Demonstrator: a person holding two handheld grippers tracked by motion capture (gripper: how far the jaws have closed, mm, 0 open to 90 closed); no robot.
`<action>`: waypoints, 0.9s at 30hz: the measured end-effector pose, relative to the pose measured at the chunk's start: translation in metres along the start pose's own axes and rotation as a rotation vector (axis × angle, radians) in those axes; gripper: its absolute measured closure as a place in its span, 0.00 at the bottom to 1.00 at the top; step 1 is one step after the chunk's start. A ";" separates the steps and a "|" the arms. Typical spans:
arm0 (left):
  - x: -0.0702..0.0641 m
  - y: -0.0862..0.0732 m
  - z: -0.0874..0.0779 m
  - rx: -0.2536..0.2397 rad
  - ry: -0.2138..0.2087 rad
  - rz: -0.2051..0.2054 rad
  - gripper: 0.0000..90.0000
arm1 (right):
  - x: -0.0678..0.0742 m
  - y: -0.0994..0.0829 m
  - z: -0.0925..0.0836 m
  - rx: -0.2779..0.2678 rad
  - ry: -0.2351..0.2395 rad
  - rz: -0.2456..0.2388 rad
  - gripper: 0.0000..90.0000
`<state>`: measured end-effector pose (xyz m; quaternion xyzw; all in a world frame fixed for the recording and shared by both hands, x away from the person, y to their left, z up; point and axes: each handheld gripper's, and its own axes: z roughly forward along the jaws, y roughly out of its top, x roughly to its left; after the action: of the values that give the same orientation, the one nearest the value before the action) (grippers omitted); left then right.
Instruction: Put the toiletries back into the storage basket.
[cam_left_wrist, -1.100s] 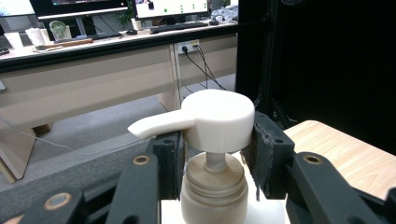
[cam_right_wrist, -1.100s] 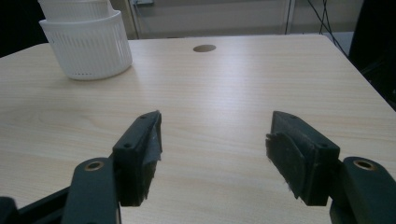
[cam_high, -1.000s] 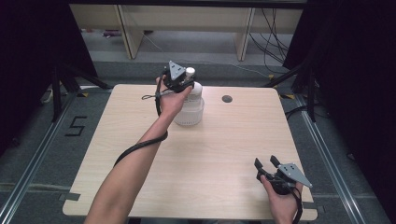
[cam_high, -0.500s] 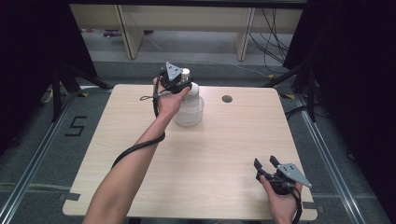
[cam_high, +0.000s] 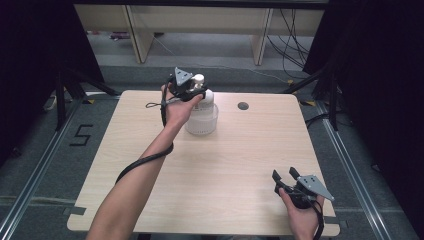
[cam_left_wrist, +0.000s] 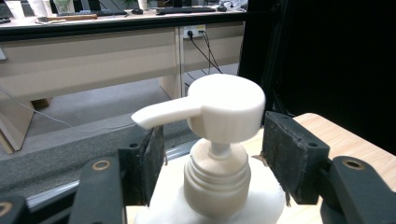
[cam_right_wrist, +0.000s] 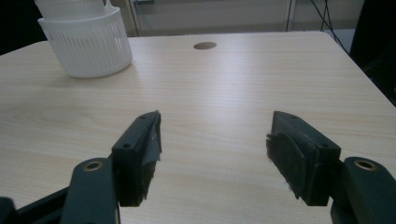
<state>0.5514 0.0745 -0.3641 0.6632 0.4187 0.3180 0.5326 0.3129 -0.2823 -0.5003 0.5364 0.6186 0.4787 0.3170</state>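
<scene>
Change since a second ago: your left gripper had its jaws pinched together at the pump bottle's top; they have just been opening and now stand apart on either side of the pump head. The bottle stands at the same spot, and your right gripper has not shifted.

High view, bottle: you see the white pump bottle upright on the far half of the wooden table, left of the small round hole in the tabletop.

High view, left hand: your left hand holds its gripper at the bottle's top, forearm stretched across the table.

High view, right hand: your right gripper rests near the table's near right corner, well apart from the bottle, jaws spread and holding nothing.

Left gripper view, jaws: your two black jaws stand spread, one on each side of the bottle's neck, just beside it; neither pad presses on it.

Left gripper view, pump head: the white pump head sits above and between the jaws, its spout pointing to the left of that view.

Right gripper view, jaws: your jaws are wide apart over bare table, nothing between them.

Right gripper view, bottle: the bottle's ribbed white base stands at the upper left, the round hole farther right.
</scene>
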 end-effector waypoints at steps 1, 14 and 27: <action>0.001 0.000 -0.002 0.002 0.001 -0.001 0.41 | 0.000 0.000 0.000 -0.001 0.001 -0.002 0.39; 0.010 -0.006 -0.027 0.032 -0.003 -0.011 0.39 | 0.000 0.000 0.000 0.002 -0.003 0.001 0.39; 0.016 -0.023 -0.055 0.008 -0.016 -0.021 0.39 | 0.001 0.000 0.001 -0.001 -0.005 0.003 0.38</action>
<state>0.5056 0.1151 -0.3738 0.6635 0.4227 0.3053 0.5365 0.3132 -0.2814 -0.5008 0.5381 0.6168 0.4783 0.3181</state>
